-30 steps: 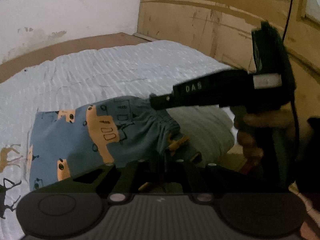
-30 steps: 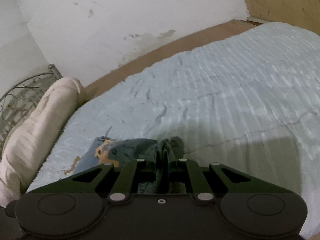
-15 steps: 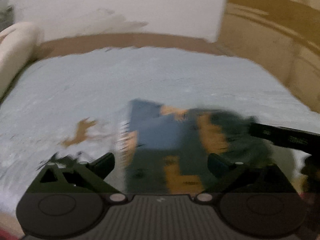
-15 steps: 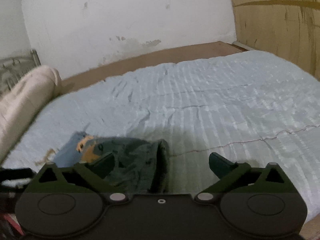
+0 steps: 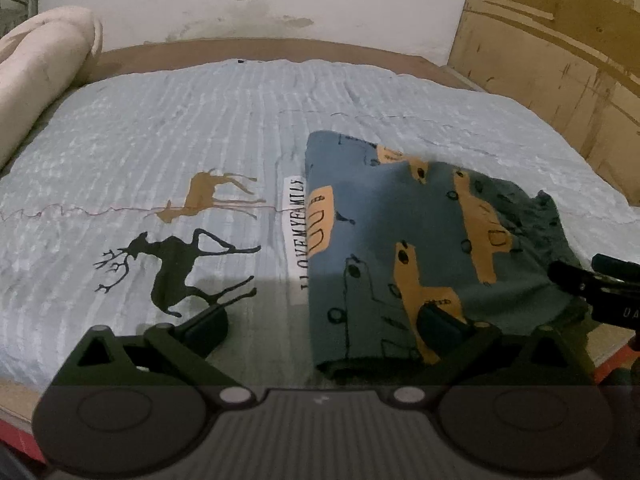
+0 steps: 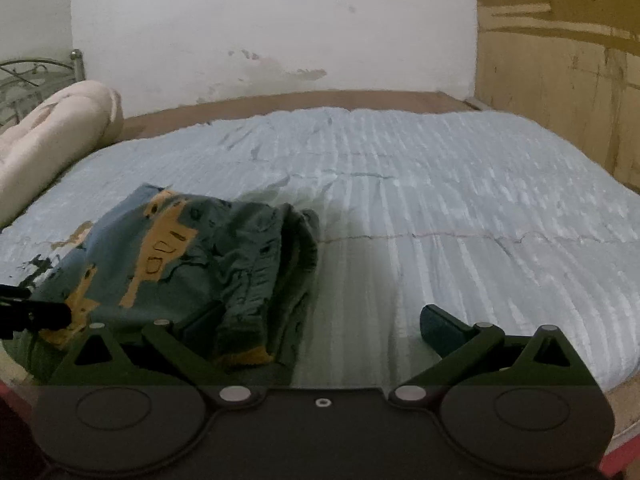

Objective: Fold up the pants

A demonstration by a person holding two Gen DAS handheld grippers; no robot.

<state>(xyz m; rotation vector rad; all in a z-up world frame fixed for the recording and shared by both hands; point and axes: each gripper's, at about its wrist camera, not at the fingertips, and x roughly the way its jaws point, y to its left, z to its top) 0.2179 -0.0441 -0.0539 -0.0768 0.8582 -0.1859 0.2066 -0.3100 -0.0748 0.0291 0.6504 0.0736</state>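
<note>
The blue pants with orange truck prints (image 5: 420,248) lie folded flat on the light blue bedspread (image 5: 180,128), near the bed's front edge. They also show at the left of the right wrist view (image 6: 192,264), with the gathered waistband toward the right. My left gripper (image 5: 324,326) is open and empty, its right finger over the pants' front edge. My right gripper (image 6: 320,326) is open and empty, its left finger over the pants' waistband side. The tip of the right gripper shows at the right edge of the left wrist view.
The bedspread has printed deer (image 5: 180,272) and a white text label (image 5: 298,232) left of the pants. A rolled cream blanket (image 6: 52,140) lies at the bed's left end. A white wall stands behind and wooden panels (image 6: 560,92) at the right.
Both grippers have opened and let go of the pants, which now lie flat. Both have pulled back toward the bed's front edge, and the left view has swung left.
</note>
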